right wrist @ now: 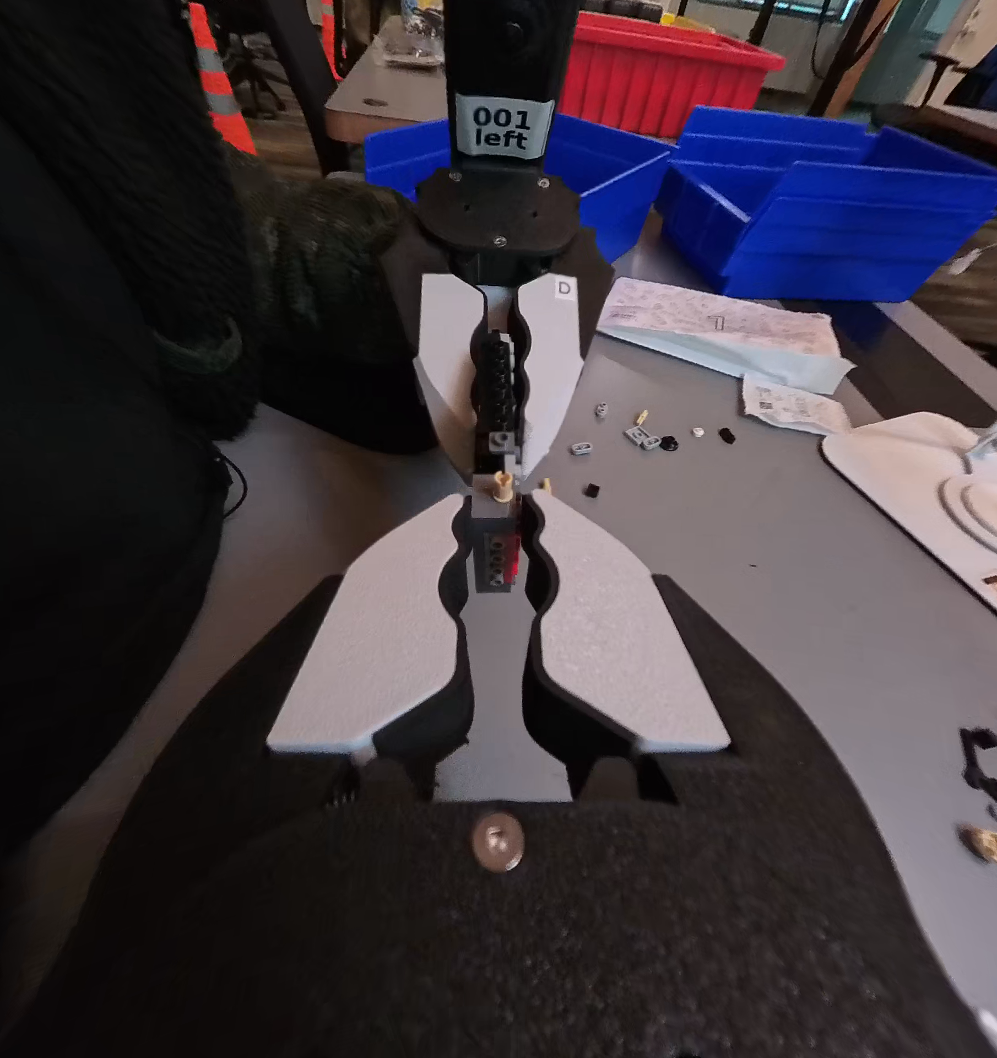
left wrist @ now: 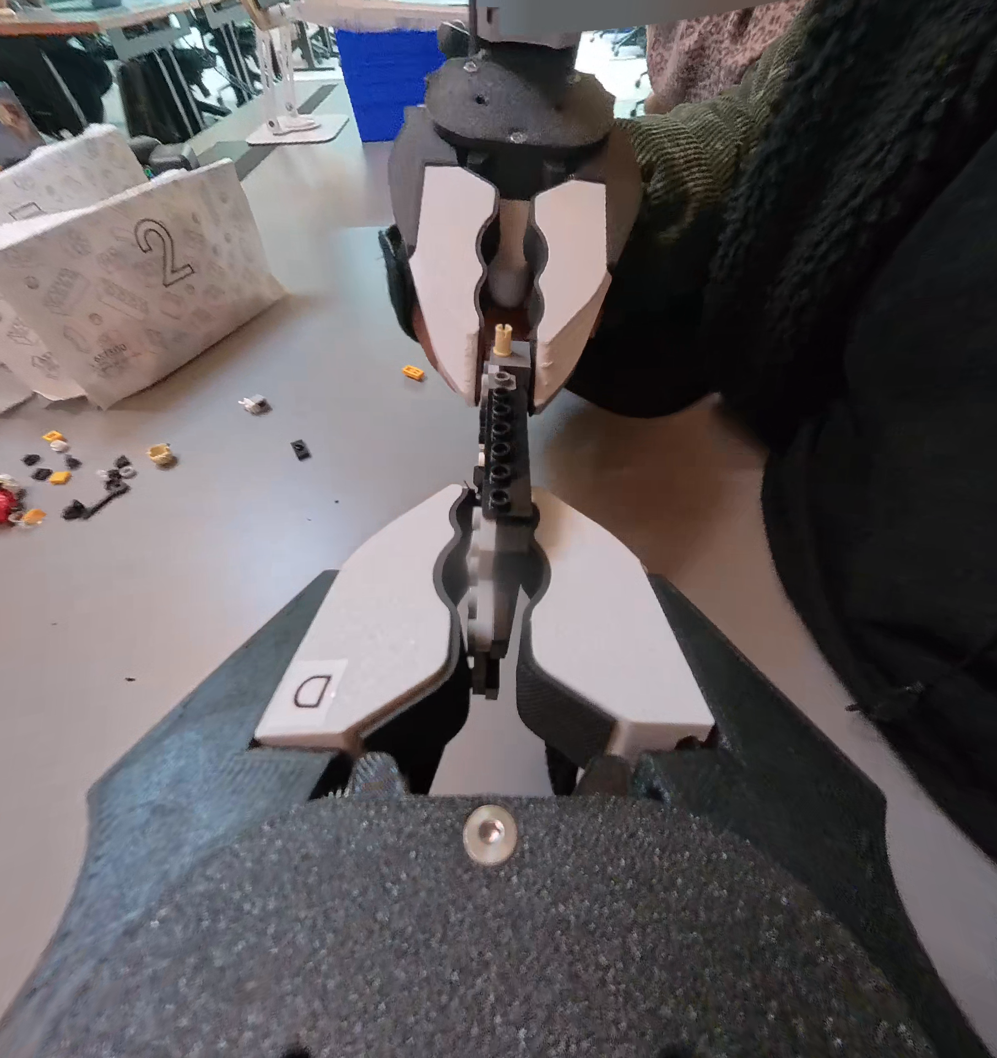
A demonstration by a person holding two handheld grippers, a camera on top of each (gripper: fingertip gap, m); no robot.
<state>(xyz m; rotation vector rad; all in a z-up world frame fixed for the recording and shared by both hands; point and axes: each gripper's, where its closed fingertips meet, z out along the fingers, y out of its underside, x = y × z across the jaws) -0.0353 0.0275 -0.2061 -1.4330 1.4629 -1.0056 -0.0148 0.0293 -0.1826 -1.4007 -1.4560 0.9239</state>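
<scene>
The two tongs face each other tip to tip above the worktop, left tongs and right tongs each clamping one end of a brick assembly between them. Loose bricks lie left of it, paper bags behind those. In the right wrist view, bins stand behind small parts.

workshop or lab space, grey worktable, blue storage bins, red crate, orange traffic cone

A long black and grey toy-brick assembly, studs up, a tan peg standing on its grey end block, spans level above the table, each end clamped in a claw.
</scene>
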